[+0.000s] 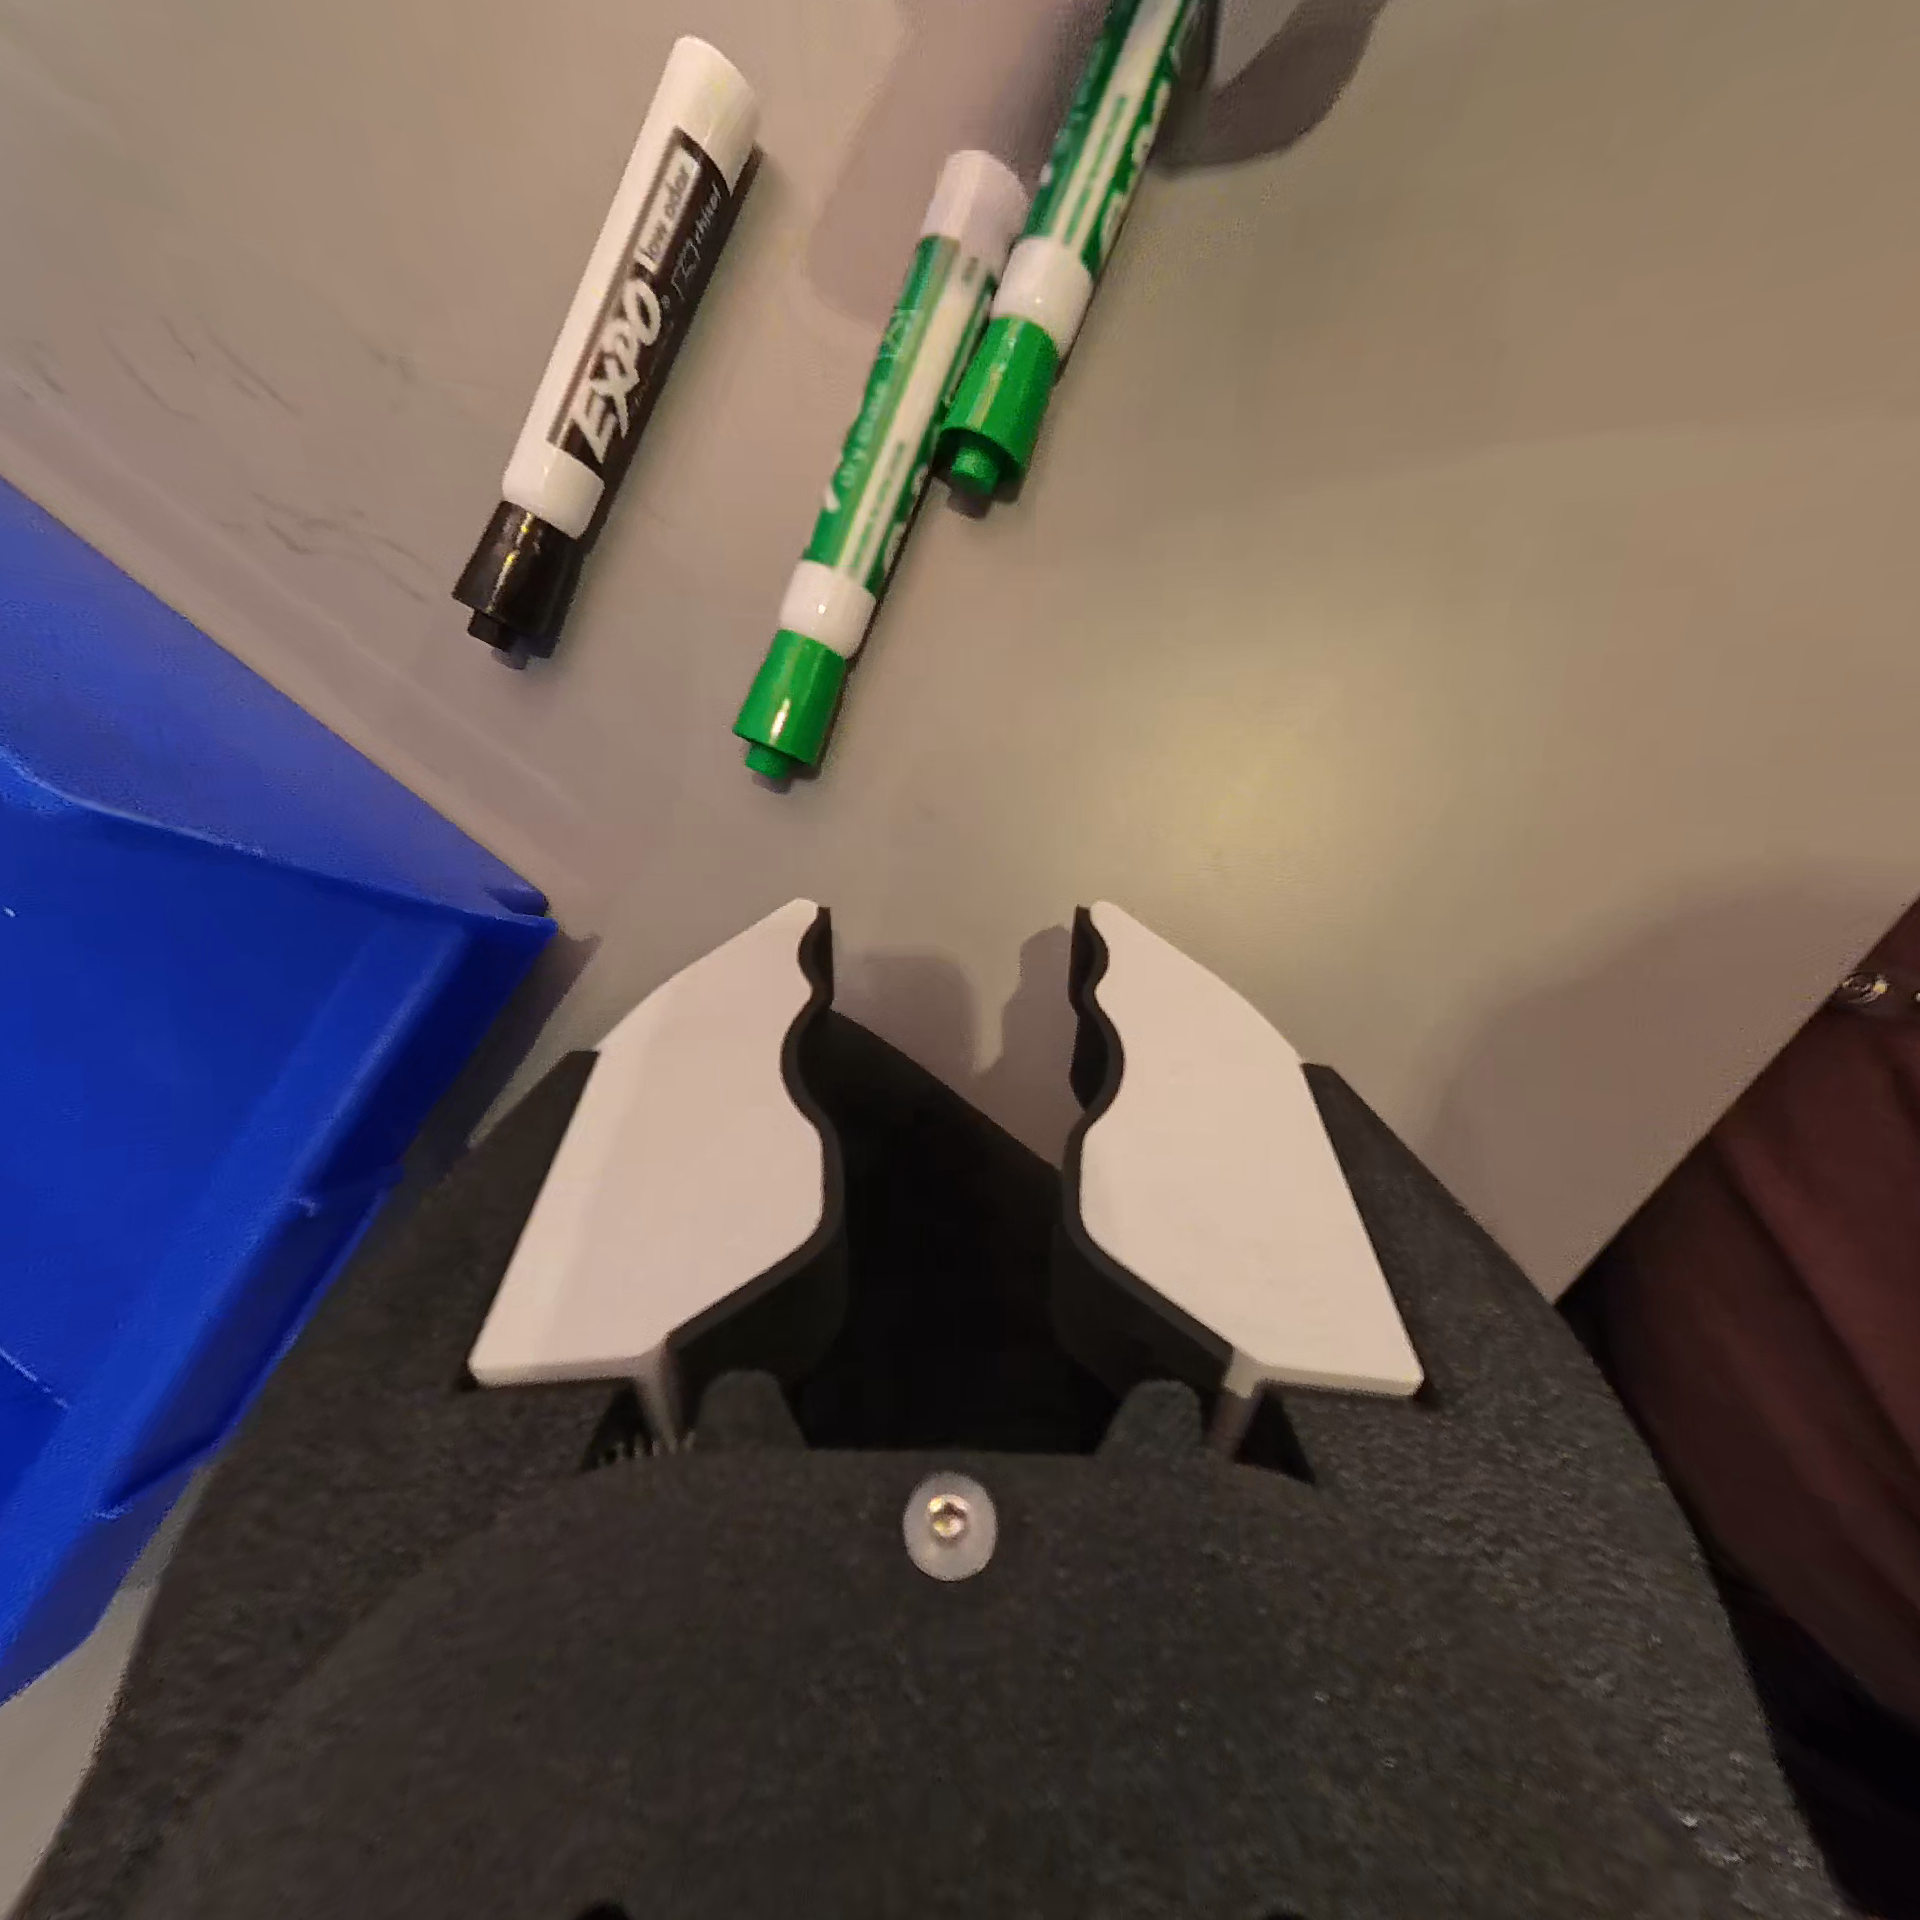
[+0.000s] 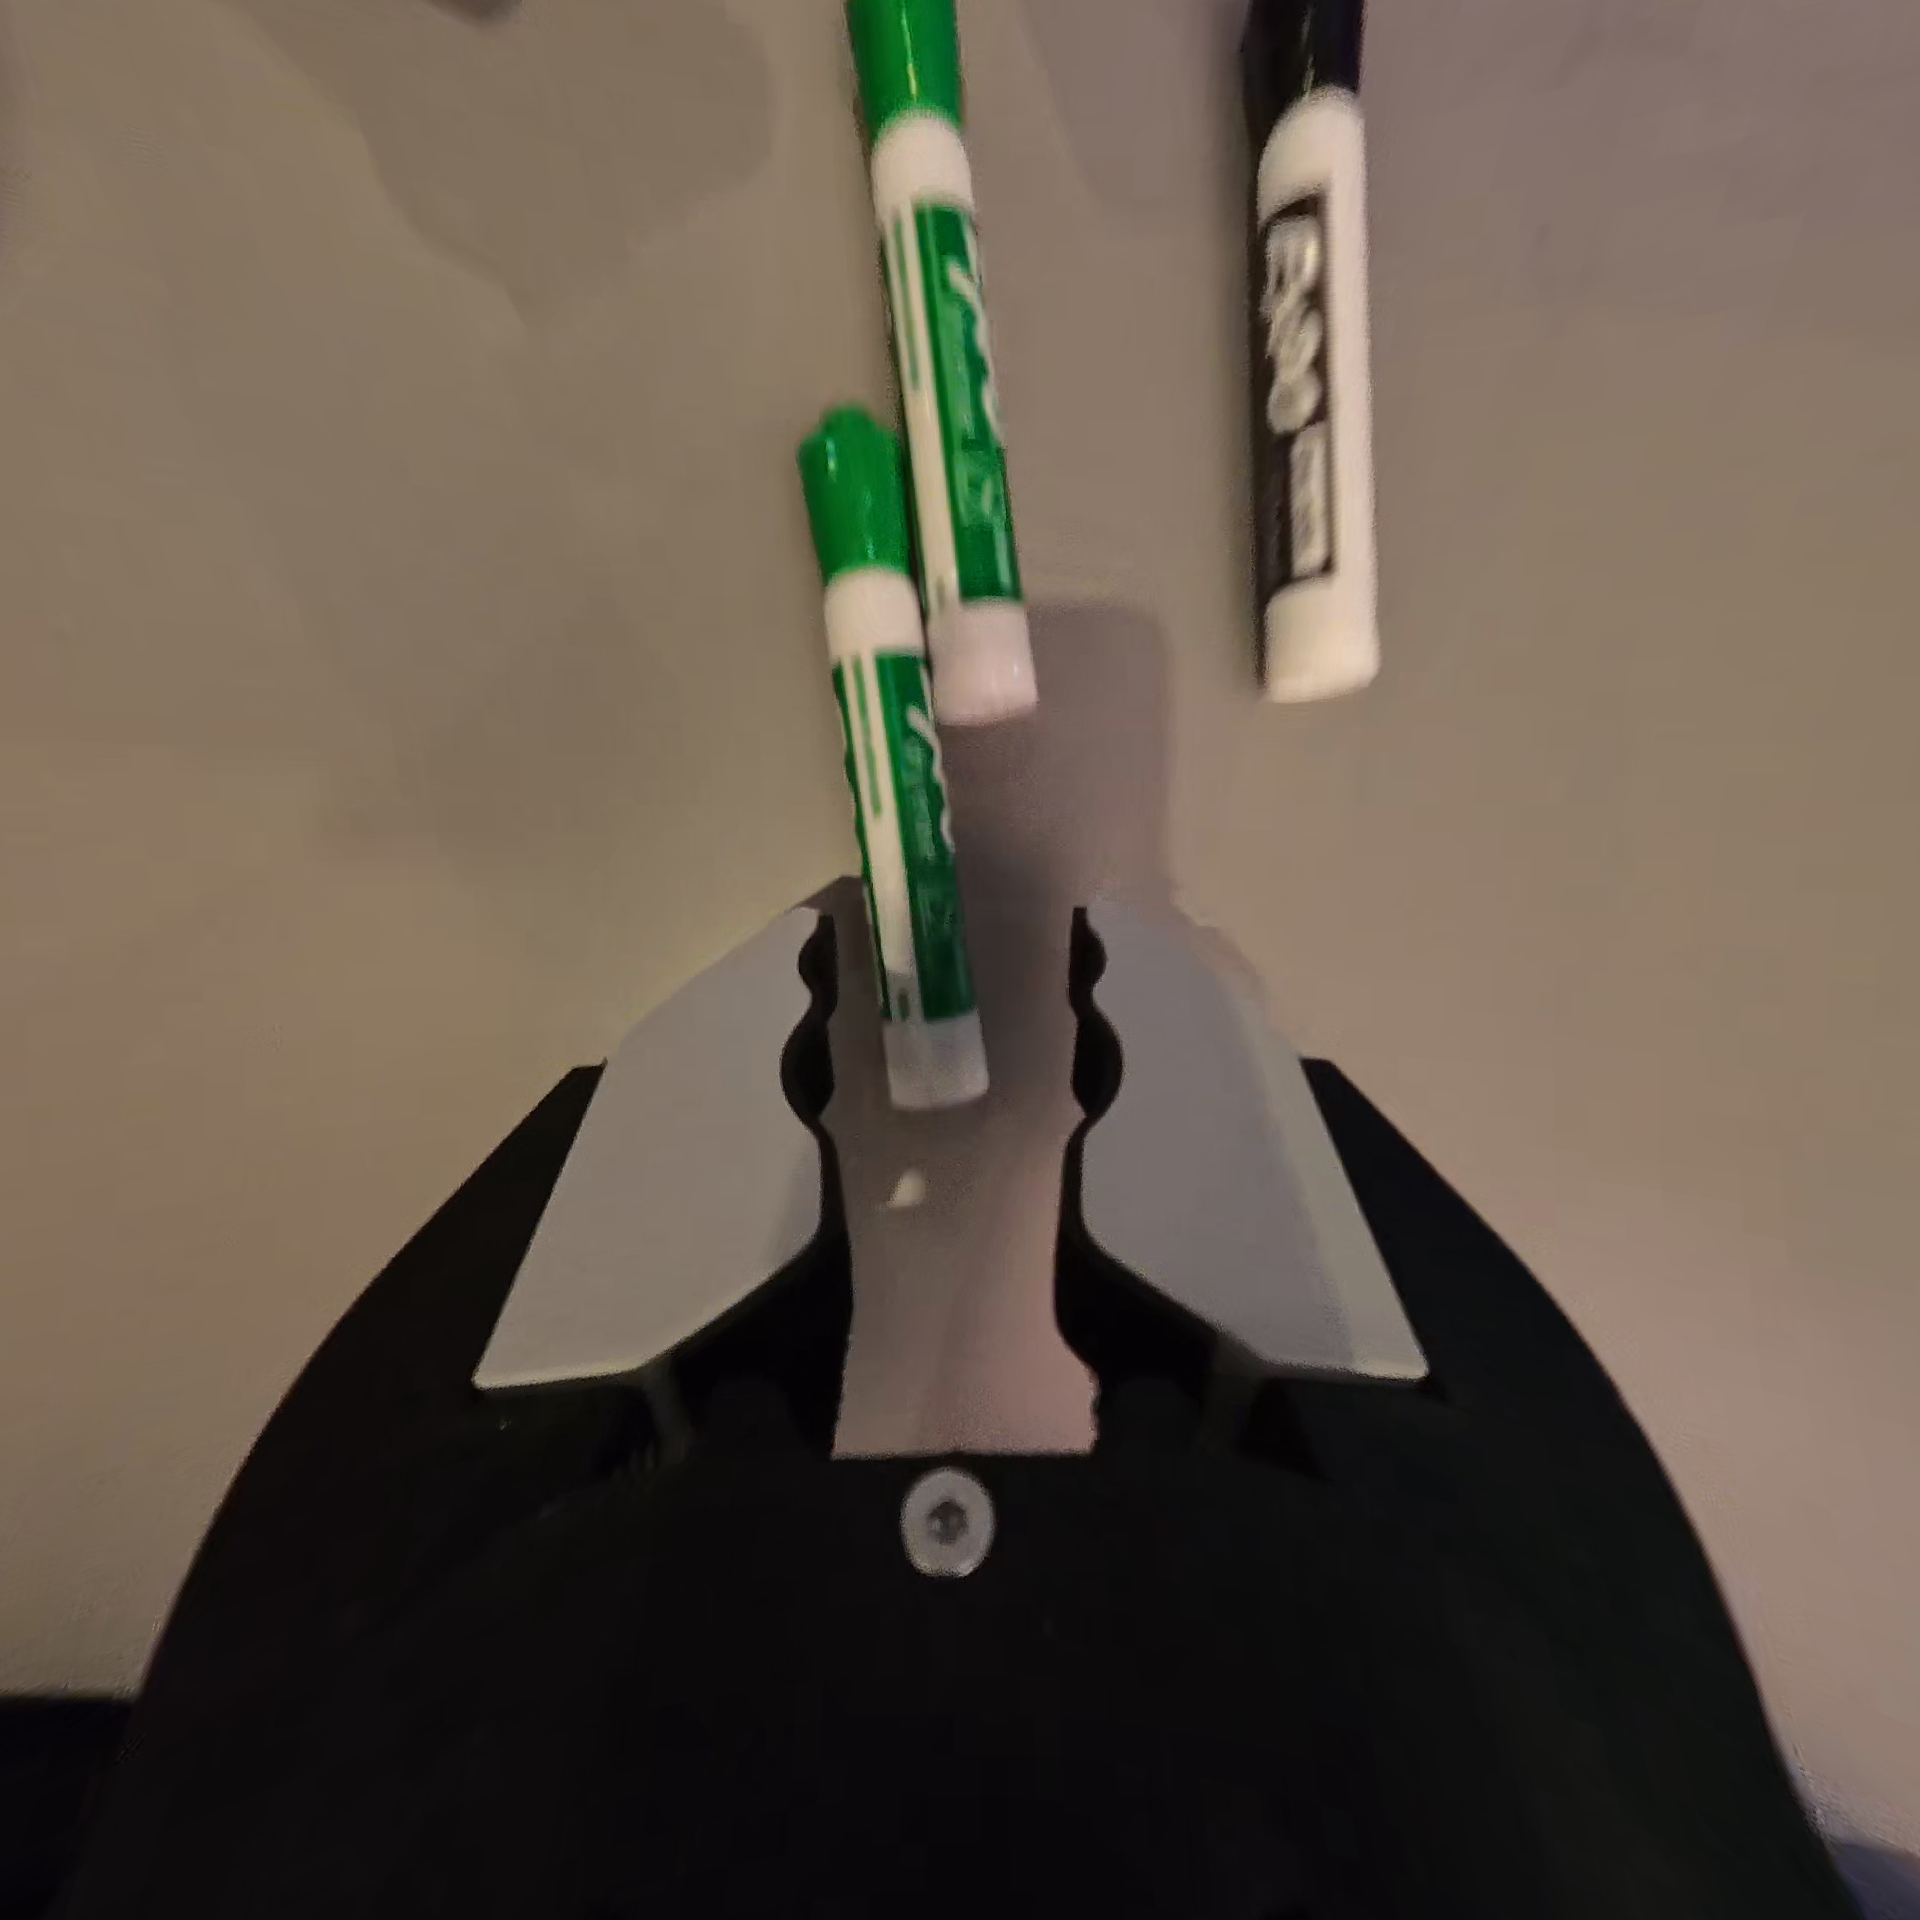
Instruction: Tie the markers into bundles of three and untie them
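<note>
Three markers lie loose on the grey desk (image 1: 1403, 644), no band or tie on them in either view: by the look of it, your bundling is not yet begun, or the untying is already done – the pictures cannot say which. The black marker (image 1: 608, 343) lies apart to the left of the left wrist view, well clear of the two green ones. The nearer green marker (image 1: 883, 468) and the farther green marker (image 1: 1049, 249) lie side by side, touching, staggered lengthwise. All three run roughly parallel, long axes near to far, caps toward your left tongs (image 1: 951, 925), which stand wide and empty beside a blue bin (image 1: 229, 1039). Your right tongs (image 2: 951, 925) also gape empty, poised over one green marker's butt end
</note>
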Motion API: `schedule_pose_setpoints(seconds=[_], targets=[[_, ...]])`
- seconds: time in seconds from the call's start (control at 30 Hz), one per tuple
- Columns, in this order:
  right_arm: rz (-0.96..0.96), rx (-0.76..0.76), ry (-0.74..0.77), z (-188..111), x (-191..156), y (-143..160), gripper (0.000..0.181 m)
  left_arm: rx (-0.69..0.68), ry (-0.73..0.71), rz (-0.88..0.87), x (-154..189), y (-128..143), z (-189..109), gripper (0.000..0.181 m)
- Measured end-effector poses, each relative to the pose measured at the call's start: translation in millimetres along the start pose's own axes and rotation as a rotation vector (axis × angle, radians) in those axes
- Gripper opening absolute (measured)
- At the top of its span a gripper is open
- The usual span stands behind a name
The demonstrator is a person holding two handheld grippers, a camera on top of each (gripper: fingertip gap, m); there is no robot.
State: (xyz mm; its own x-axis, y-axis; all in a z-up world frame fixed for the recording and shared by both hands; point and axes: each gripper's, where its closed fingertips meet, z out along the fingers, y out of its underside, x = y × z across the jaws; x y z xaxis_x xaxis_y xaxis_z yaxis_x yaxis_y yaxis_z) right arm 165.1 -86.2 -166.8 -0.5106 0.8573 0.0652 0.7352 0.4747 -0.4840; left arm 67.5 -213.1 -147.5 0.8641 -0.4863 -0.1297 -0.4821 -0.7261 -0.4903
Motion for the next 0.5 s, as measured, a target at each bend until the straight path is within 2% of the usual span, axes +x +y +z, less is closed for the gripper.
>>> schedule_pose_setpoints(seconds=[0.07,0.13,0.3,0.5], targets=[[0.045,-0.040,-0.041,-1,-10,16,0.035,-0.010,-0.008,0.016,-5,-1,3,0.044],[0.035,-0.034,-0.053,0,-17,21,0.021,-0.009,-0.004,0.024,-8,-6,8,0.044],[0.035,0.028,-0.091,8,-29,2,0.020,-0.058,-0.018,0.077,-16,-11,23,0.044],[0.035,0.025,-0.046,17,-30,-21,0.020,-0.074,-0.008,0.118,-18,-15,26,0.044]])
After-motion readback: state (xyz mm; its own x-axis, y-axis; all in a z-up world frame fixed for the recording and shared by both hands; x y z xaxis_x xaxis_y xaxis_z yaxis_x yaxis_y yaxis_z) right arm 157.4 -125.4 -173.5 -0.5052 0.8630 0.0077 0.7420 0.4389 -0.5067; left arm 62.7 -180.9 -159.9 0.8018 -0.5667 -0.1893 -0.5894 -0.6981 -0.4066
